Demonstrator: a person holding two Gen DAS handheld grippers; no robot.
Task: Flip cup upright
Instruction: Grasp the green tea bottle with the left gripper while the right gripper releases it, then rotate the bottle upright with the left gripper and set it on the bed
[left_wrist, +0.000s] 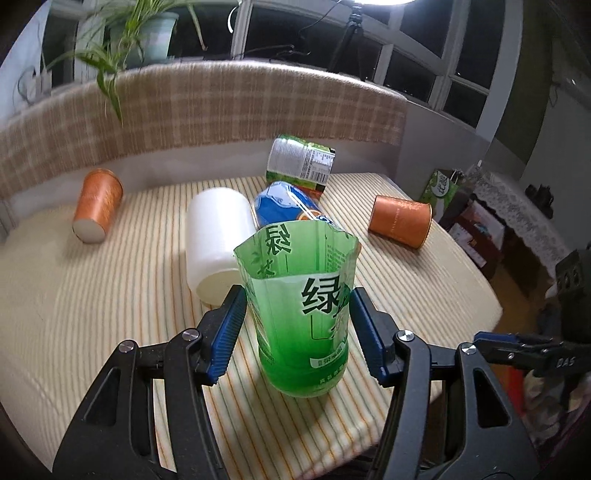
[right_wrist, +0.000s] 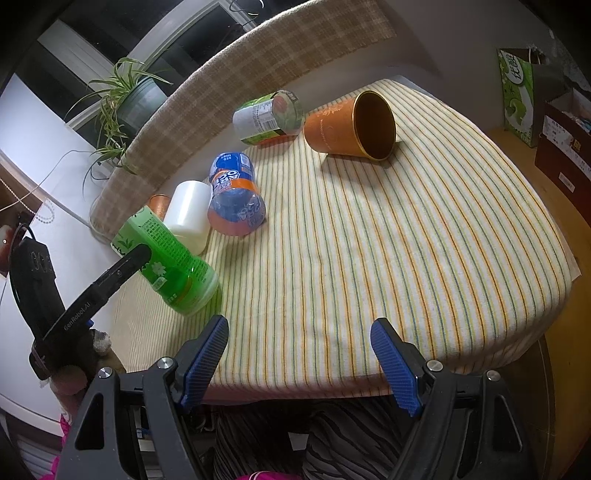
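Observation:
A green cut-bottle cup (left_wrist: 301, 314) stands mouth up on the striped tablecloth (left_wrist: 110, 314), between the blue pads of my left gripper (left_wrist: 297, 317). The pads sit close at its sides; contact is unclear. In the right wrist view the same green cup (right_wrist: 166, 258) leans left with the left gripper's finger (right_wrist: 110, 277) against it. My right gripper (right_wrist: 299, 354) is open and empty at the table's near edge.
Lying on the cloth: a white cup (left_wrist: 216, 243), a blue-labelled cup (left_wrist: 291, 206), a green-and-white labelled cup (left_wrist: 301, 162), an orange cup at the left (left_wrist: 96, 210) and another at the right (left_wrist: 400, 220). A plaid backrest (left_wrist: 221, 99) runs behind. Boxes (left_wrist: 476, 221) stand right of the table.

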